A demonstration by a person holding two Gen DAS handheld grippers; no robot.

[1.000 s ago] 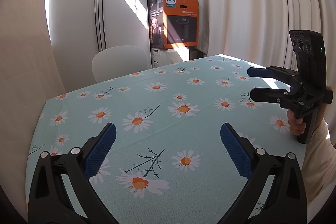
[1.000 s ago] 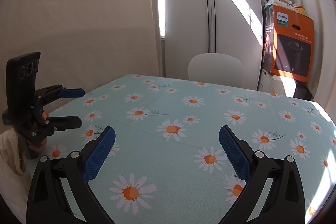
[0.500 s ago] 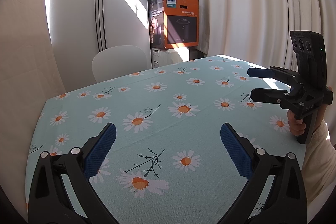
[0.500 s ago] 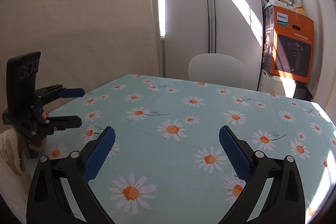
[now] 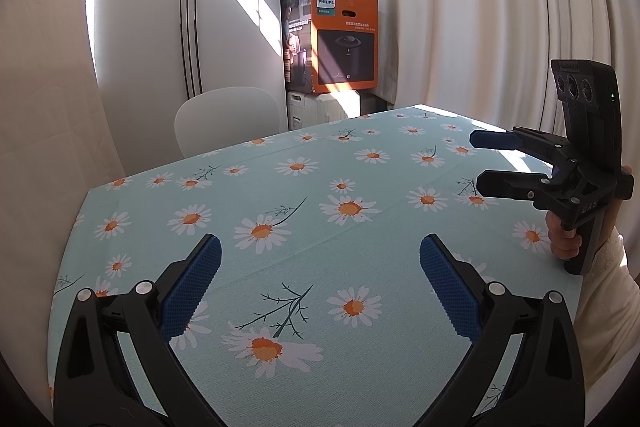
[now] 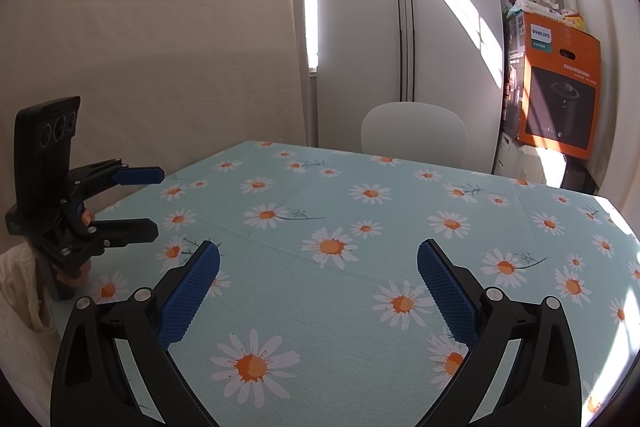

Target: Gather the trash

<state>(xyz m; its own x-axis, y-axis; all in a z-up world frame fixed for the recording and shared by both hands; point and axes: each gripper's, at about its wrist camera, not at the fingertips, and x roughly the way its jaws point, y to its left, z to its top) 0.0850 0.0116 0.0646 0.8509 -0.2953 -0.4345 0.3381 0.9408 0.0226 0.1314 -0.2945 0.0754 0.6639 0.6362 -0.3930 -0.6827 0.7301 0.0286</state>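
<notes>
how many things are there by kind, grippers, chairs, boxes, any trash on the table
grippers: 2, left gripper and right gripper, both open
chairs: 1, white chair
boxes: 1, orange box
trash on the table: 0 in view
total: 4

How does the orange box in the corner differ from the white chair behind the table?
The orange box is angular and printed with a logo and a product picture; the white chair is rounded and plain. The box sits high on a white appliance with loose items piled on top; the chair's back shows just above the table edge. Both stand beyond the table's far side.
</notes>
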